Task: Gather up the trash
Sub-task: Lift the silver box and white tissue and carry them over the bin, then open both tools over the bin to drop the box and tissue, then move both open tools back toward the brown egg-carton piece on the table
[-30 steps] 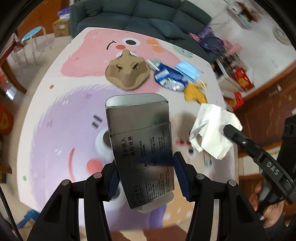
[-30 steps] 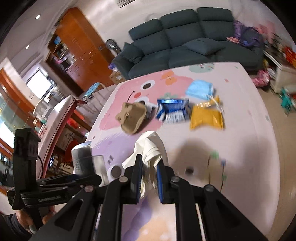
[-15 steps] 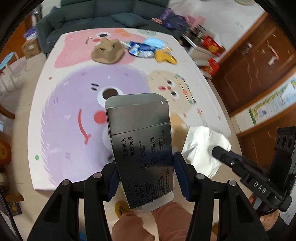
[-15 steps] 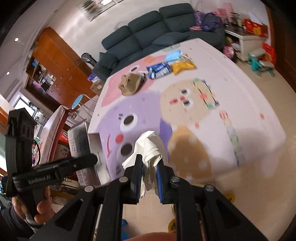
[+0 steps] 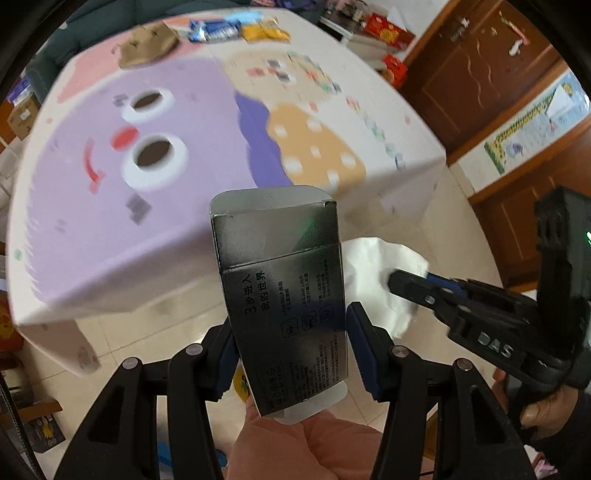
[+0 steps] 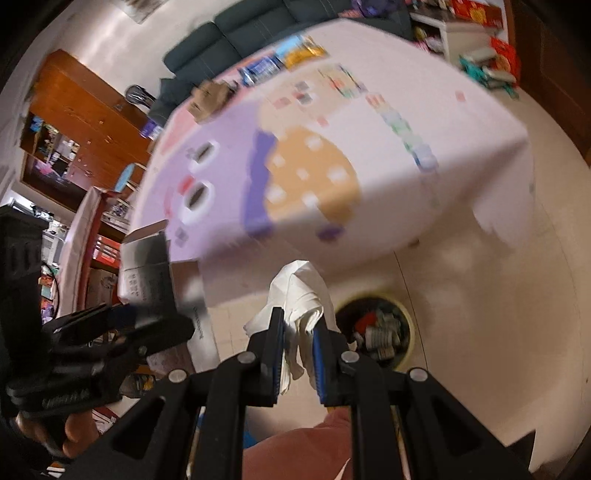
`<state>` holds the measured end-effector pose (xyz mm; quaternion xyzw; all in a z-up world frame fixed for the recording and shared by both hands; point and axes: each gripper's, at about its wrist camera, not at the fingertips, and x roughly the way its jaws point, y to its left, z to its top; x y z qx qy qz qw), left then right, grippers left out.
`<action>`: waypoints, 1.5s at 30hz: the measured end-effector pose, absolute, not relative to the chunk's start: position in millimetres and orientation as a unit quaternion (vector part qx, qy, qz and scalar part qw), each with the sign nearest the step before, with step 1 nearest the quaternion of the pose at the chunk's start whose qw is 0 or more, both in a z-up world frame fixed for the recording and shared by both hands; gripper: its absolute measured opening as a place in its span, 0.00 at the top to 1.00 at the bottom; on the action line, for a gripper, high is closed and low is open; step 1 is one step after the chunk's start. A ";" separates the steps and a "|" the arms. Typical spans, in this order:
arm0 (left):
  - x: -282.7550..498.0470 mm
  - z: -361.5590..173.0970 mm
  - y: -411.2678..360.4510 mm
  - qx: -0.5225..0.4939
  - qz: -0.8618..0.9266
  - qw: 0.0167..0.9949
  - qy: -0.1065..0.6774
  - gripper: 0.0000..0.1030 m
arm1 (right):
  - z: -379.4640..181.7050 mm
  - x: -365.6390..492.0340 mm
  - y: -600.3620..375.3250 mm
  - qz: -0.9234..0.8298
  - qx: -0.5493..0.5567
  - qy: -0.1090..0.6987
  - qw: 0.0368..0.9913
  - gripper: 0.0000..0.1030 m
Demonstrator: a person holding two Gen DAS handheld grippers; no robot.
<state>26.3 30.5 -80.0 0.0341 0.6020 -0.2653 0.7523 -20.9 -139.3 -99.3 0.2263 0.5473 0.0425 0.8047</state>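
Trash is split between my two grippers and the far end of the table [image 5: 110, 206], whose cloth shows big purple, pink and orange cartoon faces and hangs over the near edge above a pale tiled floor [image 6: 480, 314]. Behind it stands a dark sofa [image 6: 236, 33], blurred in the right wrist view. On the floor past my right gripper sits a round bin [image 6: 380, 332] with a yellowish rim, already holding scraps. My left gripper [image 5: 291, 343] is clamped on a dark grey carton [image 5: 284, 295] printed with small white text, both blue pads pressing its long sides, its open top flap tilted toward the table; the same carton [image 6: 147, 273] shows at the left of the right wrist view. My right gripper [image 6: 298, 354] is pinched tight on a crumpled white tissue [image 6: 301, 291], which bulges out above the pads; it hangs over the floor, just beside the bin in the picture. Far off on the table lie a brown paper pulp tray [image 5: 147, 48], a blue wrapper [image 5: 214, 29] and a yellow wrapper [image 5: 264, 33], close together, blurred.
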 end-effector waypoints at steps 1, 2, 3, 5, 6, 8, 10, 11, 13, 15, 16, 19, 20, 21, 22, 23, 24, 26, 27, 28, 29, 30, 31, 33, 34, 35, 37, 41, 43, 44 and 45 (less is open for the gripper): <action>21.3 -93.8 25.5 0.038 -0.264 0.750 0.606 0.49 | -108.8 -22.2 -141.6 0.041 0.228 0.551 0.802 0.86; 19.1 -108.7 21.1 0.041 -0.262 0.747 0.610 0.49 | -123.2 -24.5 -144.6 0.038 0.231 0.557 0.797 0.86; 15.8 -120.7 18.0 0.042 -0.260 0.744 0.613 0.49 | -141.4 -26.7 -147.8 0.034 0.233 0.565 0.791 0.86; 12.5 -150.1 10.9 0.045 -0.251 0.743 0.619 0.48 | -176.8 -30.3 -153.1 0.028 0.241 0.579 0.779 0.86; 11.5 -165.8 8.1 0.045 -0.247 0.743 0.621 0.48 | -189.9 -31.3 -154.4 0.027 0.241 0.583 0.775 0.85; 12.1 -192.2 4.6 0.043 -0.236 0.744 0.623 0.48 | -223.2 -32.0 -156.9 0.022 0.237 0.595 0.768 0.85; 14.2 -217.7 2.5 0.038 -0.227 0.744 0.627 0.47 | -246.6 -31.5 -158.2 0.020 0.239 0.601 0.762 0.82; 15.4 -228.7 2.3 0.036 -0.224 0.744 0.628 0.47 | -259.2 -31.0 -158.3 0.018 0.240 0.605 0.759 0.81; 17.3 -249.3 3.3 0.034 -0.212 0.747 0.629 0.45 | -282.7 -28.9 -157.8 0.017 0.243 0.612 0.752 0.80; 18.9 -263.8 5.2 0.034 -0.204 0.747 0.631 0.43 | -301.9 -27.7 -156.9 0.015 0.247 0.615 0.749 0.78; 19.4 -271.0 6.1 0.036 -0.200 0.747 0.634 0.40 | -310.9 -26.7 -155.3 0.013 0.245 0.619 0.746 0.76; 19.4 -284.0 8.7 0.043 -0.189 0.747 0.635 0.29 | -325.8 -23.2 -151.4 0.006 0.242 0.624 0.743 0.66; 18.5 -286.7 11.0 0.047 -0.186 0.749 0.634 0.26 | -328.4 -21.7 -150.9 0.006 0.244 0.623 0.743 0.61; 18.6 -288.3 10.1 0.050 -0.184 0.749 0.634 0.25 | -330.5 -21.1 -151.4 0.005 0.245 0.622 0.744 0.59; 23.1 -291.6 15.1 0.052 -0.180 0.749 0.635 0.22 | -331.7 -20.7 -150.4 0.004 0.245 0.621 0.745 0.59; 22.5 -292.5 18.8 0.053 -0.175 0.750 0.636 0.22 | -331.5 -19.9 -151.7 0.004 0.245 0.620 0.745 0.59; 24.5 -292.6 19.3 0.052 -0.172 0.750 0.637 0.22 | -331.0 -19.6 -150.8 0.003 0.244 0.619 0.747 0.59; 23.2 -290.4 23.9 0.048 -0.166 0.751 0.637 0.22 | -327.7 -19.5 -149.9 0.002 0.240 0.616 0.750 0.59; 22.9 -288.6 25.0 0.047 -0.165 0.752 0.637 0.22 | -325.8 -19.5 -149.4 0.001 0.239 0.615 0.751 0.59; 20.2 -285.0 28.0 0.047 -0.164 0.753 0.635 0.22 | -323.5 -20.9 -150.7 0.001 0.239 0.615 0.752 0.59; 14.9 -281.9 31.4 0.047 -0.163 0.755 0.634 0.22 | -319.0 -21.3 -150.5 0.000 0.240 0.613 0.753 0.59; 15.8 -279.9 35.6 0.049 -0.163 0.755 0.633 0.22 | -315.0 -22.9 -149.1 -0.001 0.240 0.610 0.755 0.59; 15.2 -275.4 36.6 0.050 -0.163 0.756 0.632 0.22 | -311.1 -22.9 -148.7 -0.002 0.239 0.608 0.757 0.59; 10.5 -259.3 38.4 0.051 -0.165 0.759 0.628 0.22 | -296.7 -20.7 -149.4 -0.001 0.239 0.602 0.762 0.59; 7.9 -248.7 39.7 0.052 -0.166 0.761 0.626 0.22 | -289.3 -21.5 -149.2 0.001 0.238 0.598 0.765 0.59; 5.8 -237.3 41.4 0.050 -0.167 0.763 0.623 0.22 | -280.3 -22.4 -148.7 0.001 0.238 0.594 0.768 0.59; 1.0 -218.2 42.8 0.047 -0.169 0.768 0.616 0.22 | -257.1 -24.0 -149.2 0.005 0.240 0.585 0.774 0.59; -9.0 -163.5 46.7 0.035 -0.173 0.782 0.598 0.21 | -212.8 -30.3 -150.2 0.010 0.243 0.567 0.787 0.59; -13.2 -137.9 49.1 0.027 -0.173 0.790 0.588 0.21 | -183.1 -34.4 -151.9 0.013 0.240 0.556 0.796 0.59; -16.3 -121.3 50.2 0.025 -0.173 0.795 0.581 0.21 | -174.1 -35.5 -151.7 0.016 0.240 0.552 0.798 0.59; -17.9 -109.8 50.2 0.025 -0.171 0.798 0.577 0.21 | -157.2 -37.6 -152.1 0.021 0.238 0.545 0.803 0.59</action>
